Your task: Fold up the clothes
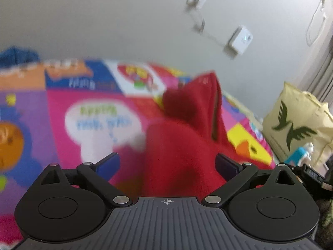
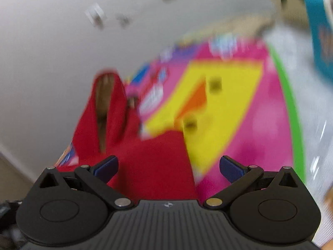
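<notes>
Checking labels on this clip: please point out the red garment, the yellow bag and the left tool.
red garment (image 1: 179,156), left wrist view, on its broad front fabric.
yellow bag (image 1: 297,125), left wrist view, on its printed face.
left tool (image 1: 167,162), left wrist view, midway between open fingertips.

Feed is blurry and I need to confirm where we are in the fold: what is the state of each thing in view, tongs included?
Left tongs: open, holding nothing, red cloth between the fingers.
Right tongs: open, holding nothing.
Red fleece garment: lying on the mat, one part standing up in a peak, not folded flat.
Colourful printed play mat: spread flat under the garment.
Pale yellow bag with a green bird print: upright beside the mat.
</notes>
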